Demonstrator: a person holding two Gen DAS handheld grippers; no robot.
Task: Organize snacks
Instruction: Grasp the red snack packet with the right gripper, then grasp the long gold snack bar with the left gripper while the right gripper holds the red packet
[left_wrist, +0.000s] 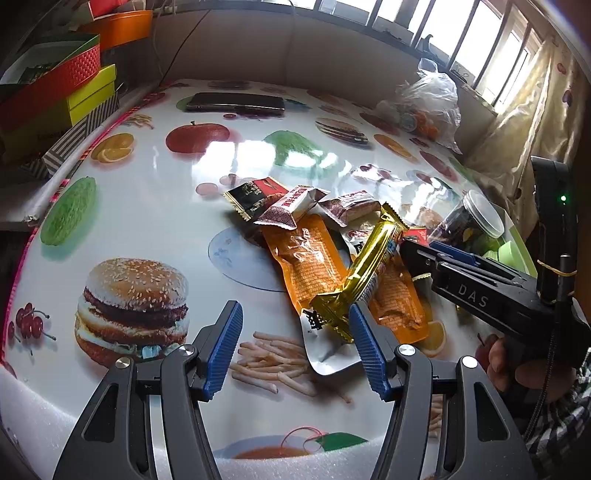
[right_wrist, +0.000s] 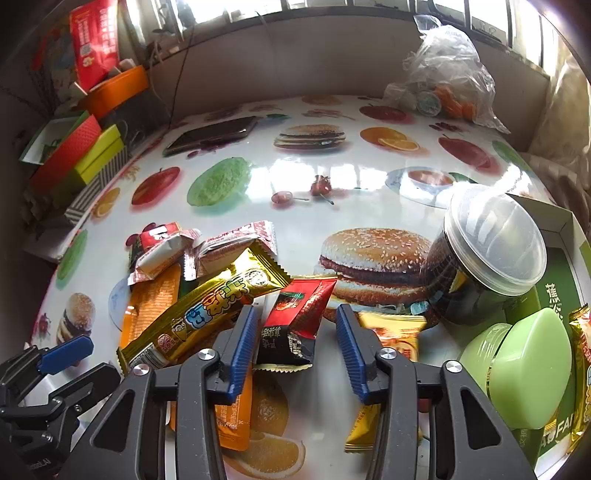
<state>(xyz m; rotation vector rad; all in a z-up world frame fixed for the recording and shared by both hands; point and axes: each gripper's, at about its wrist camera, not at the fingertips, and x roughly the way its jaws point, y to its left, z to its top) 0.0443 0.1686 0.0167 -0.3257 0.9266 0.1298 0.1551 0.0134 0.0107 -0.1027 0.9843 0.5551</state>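
A pile of snack packets lies on the food-print table (left_wrist: 147, 206). In it are a long gold bar packet (right_wrist: 207, 306), orange pouches (left_wrist: 310, 262), red-and-white packets (left_wrist: 291, 206) and a yellow packet (right_wrist: 391, 328). My right gripper (right_wrist: 295, 309) is open and straddles a red-and-black packet (right_wrist: 299, 314); a gap shows at its right pad. My left gripper (left_wrist: 293, 310) is open low over the table. The gold packet's (left_wrist: 369, 266) near end and a silver packet (left_wrist: 325, 350) lie by its right finger (left_wrist: 365, 343). A clear-lidded jar (right_wrist: 495, 247) and green tubs (right_wrist: 532, 365) sit in a green box (right_wrist: 561, 229).
A dark phone (left_wrist: 236, 101) lies at the table's far side. A clear plastic bag (left_wrist: 428, 103) of goods sits at the far right. Coloured boxes (left_wrist: 55, 92) are stacked beyond the left edge. A hand (left_wrist: 517, 365) holds the right gripper's handle.
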